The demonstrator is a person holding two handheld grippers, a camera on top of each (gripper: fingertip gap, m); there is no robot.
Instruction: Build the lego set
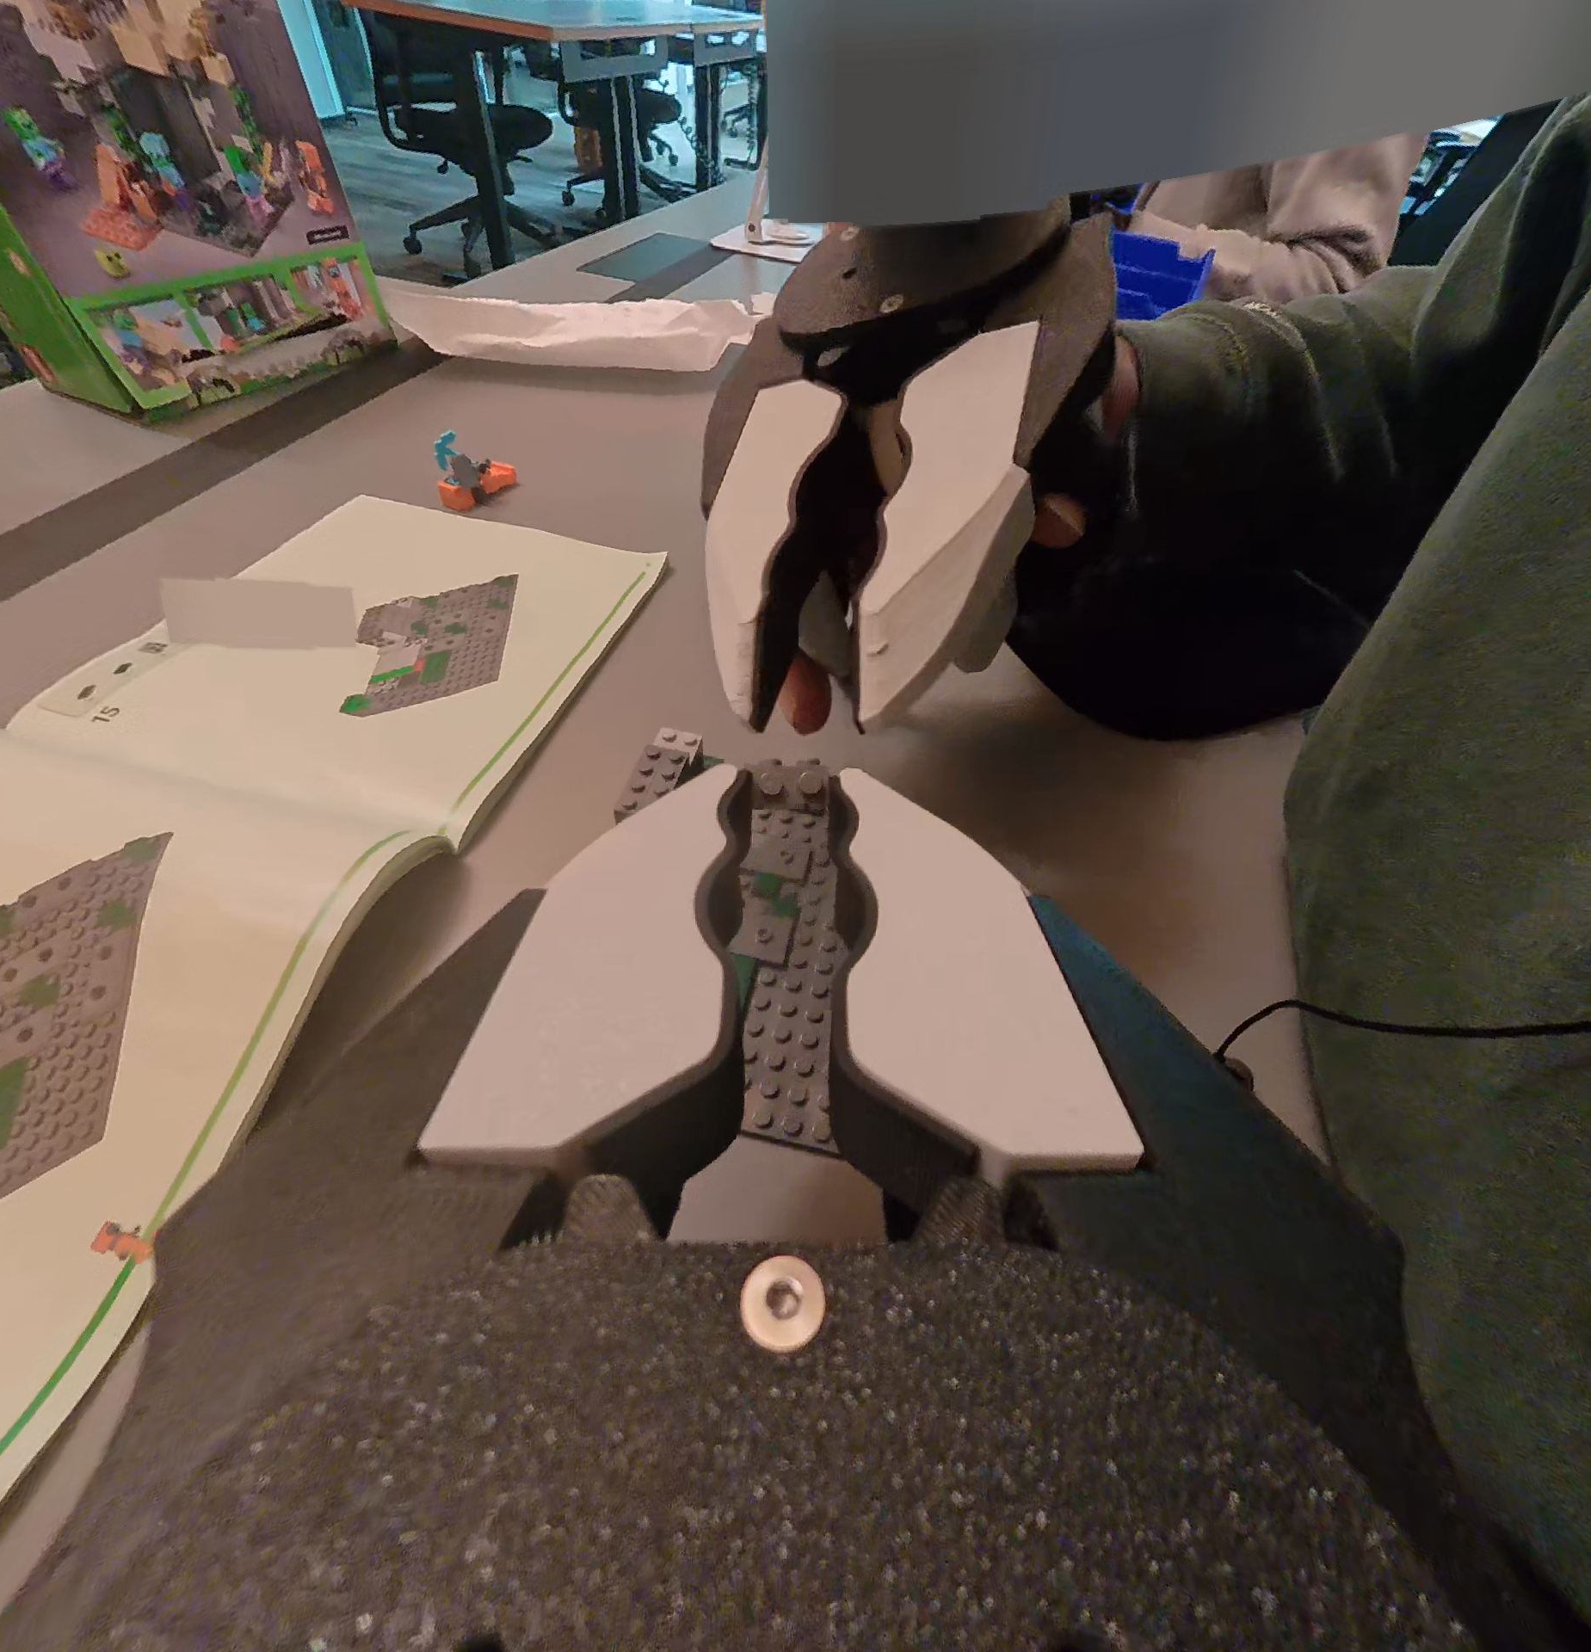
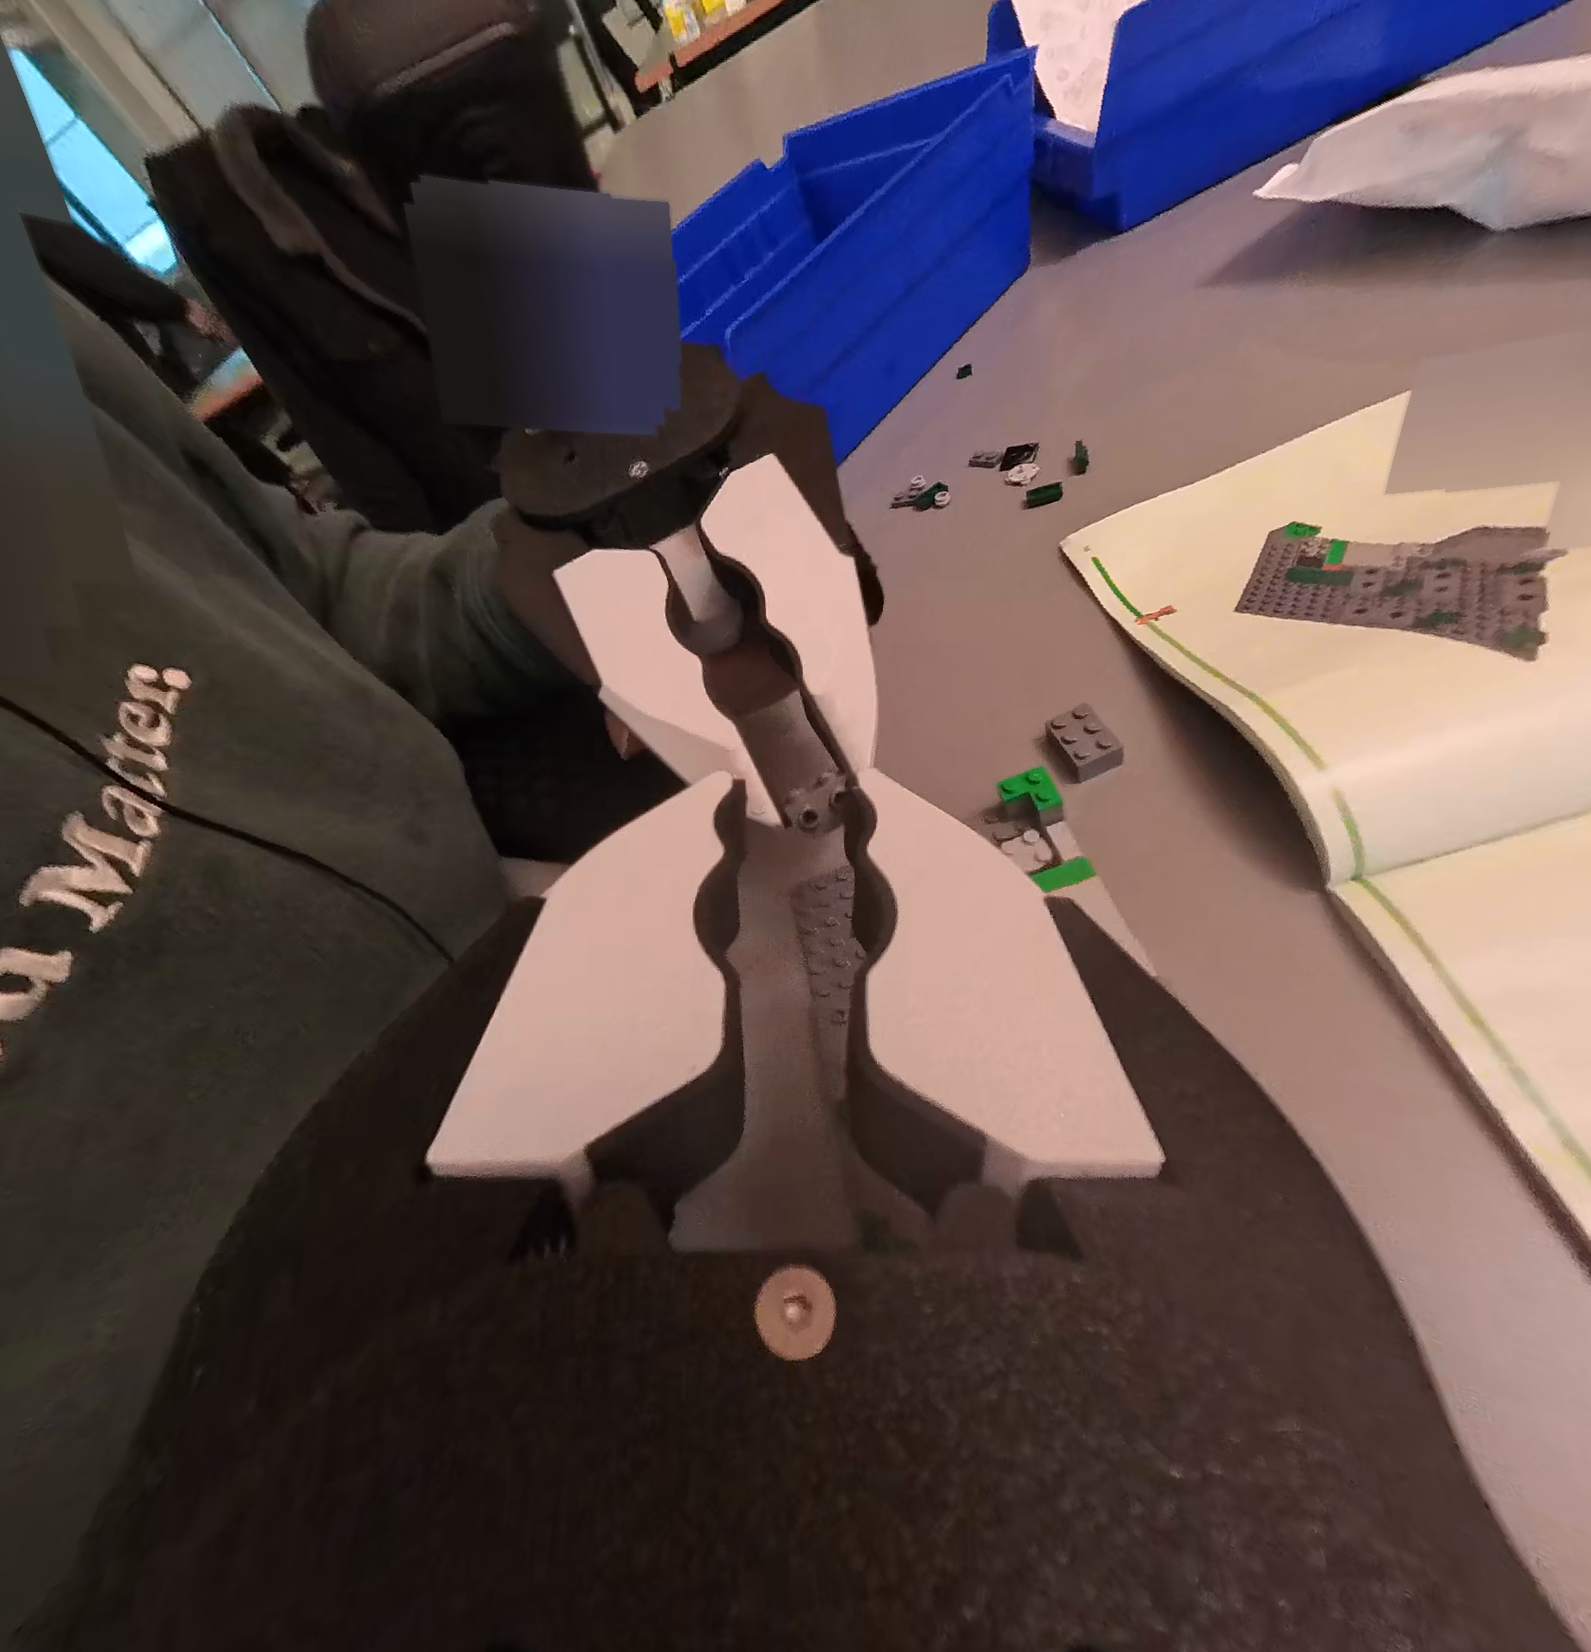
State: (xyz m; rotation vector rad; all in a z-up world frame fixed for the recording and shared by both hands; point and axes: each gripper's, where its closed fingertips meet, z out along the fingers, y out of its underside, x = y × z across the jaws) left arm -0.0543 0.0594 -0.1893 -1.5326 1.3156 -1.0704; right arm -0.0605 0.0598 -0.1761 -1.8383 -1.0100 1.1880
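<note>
A dark grey studded baseplate (image 1: 791,1028) with grey and green plates on it lies on the table under my left gripper (image 1: 790,787); it also shows in the right wrist view (image 2: 832,948). My left gripper's jaws stand a brick's width apart, closed on a small grey two-stud brick (image 1: 791,785) at the plate's far end. The brick (image 2: 818,800) and left gripper (image 2: 796,787) also show in the right wrist view. My right gripper (image 2: 800,791) faces the left one, tips just beyond and above the brick (image 1: 805,720). Its jaws are narrowly apart and empty.
An open instruction booklet (image 1: 327,715) (image 2: 1399,804) lies beside the plate. A grey brick (image 2: 1082,742), a green-and-grey piece (image 2: 1033,822) and loose small parts (image 2: 997,478) lie between. The set's box (image 1: 166,223), a small orange figure (image 1: 474,478) and blue bins (image 2: 863,241) stand farther off. The tips of both grippers are at nearly the same place.
</note>
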